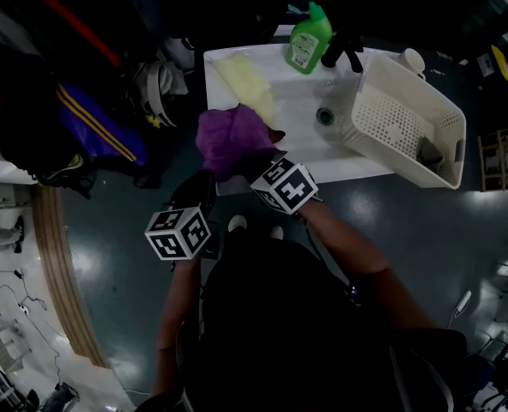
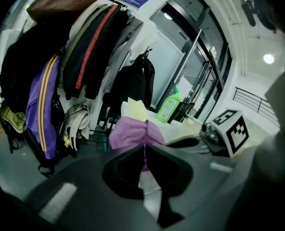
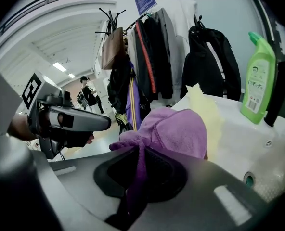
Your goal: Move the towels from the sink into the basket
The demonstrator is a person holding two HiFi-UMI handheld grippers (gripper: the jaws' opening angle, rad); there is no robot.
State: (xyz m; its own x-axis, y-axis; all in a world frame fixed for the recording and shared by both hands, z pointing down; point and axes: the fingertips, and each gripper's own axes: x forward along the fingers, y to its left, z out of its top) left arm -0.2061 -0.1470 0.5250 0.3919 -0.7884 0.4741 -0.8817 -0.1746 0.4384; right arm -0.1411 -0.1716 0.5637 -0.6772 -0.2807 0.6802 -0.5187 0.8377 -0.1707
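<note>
At front edge of sink (image 1: 357,163), left gripper (image 2: 145,148) and right gripper (image 3: 137,150) clamp tight on purple towel (image 1: 232,136). Basket (image 1: 383,123) leans open at right.

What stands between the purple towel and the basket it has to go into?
Nothing visible does. The purple towel, pinched by the left gripper and right gripper, is at the sink's near left edge; the basket sits on its right end. Only bare sink lies between; the bottle and tap stand behind.

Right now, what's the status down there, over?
Grippers: left gripper and right gripper shut on purple towel. Still in sink: yellow towel. Path to basket looks clear.
</note>
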